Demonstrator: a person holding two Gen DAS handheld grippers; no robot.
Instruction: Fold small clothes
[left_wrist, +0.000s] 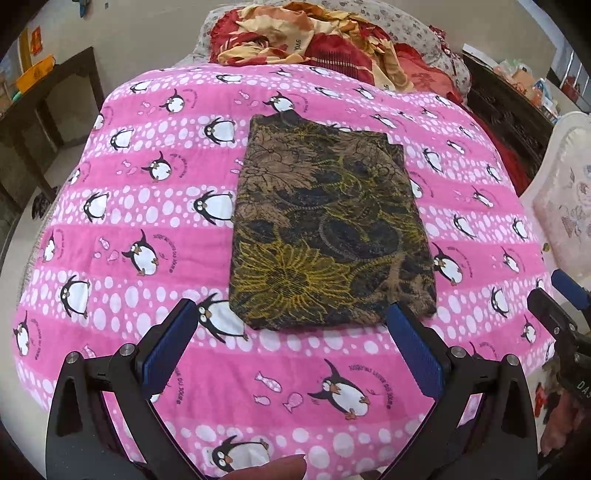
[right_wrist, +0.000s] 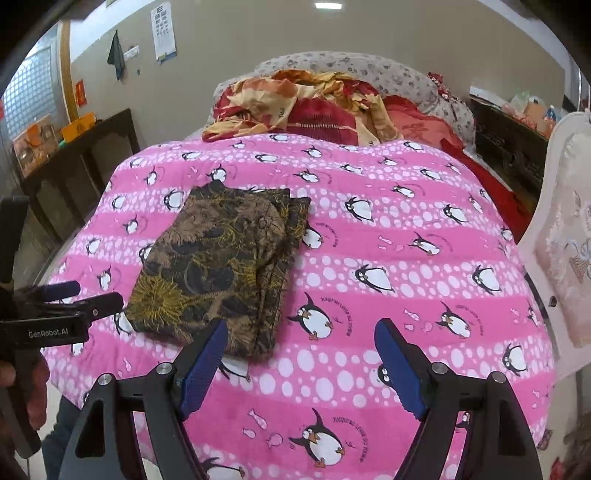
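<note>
The folded garment, a brown and black cloth with yellow flower prints, is lying flat on the pink penguin blanket, and everything else is placed here by it. The left gripper is hanging above the garment's near edge with its blue pads spread wide and nothing between them. The right gripper is hovering just off the garment's near right corner, its jaws likewise parted and empty (from this view, one pad overlaps the cloth's corner only in line of sight). Beyond the garment's far edge, a heap of red and orange bedding is sitting against a grey flowered pillow. Left of the garment, past the blanket's edge, a dark wooden table is standing by the wall.
</note>
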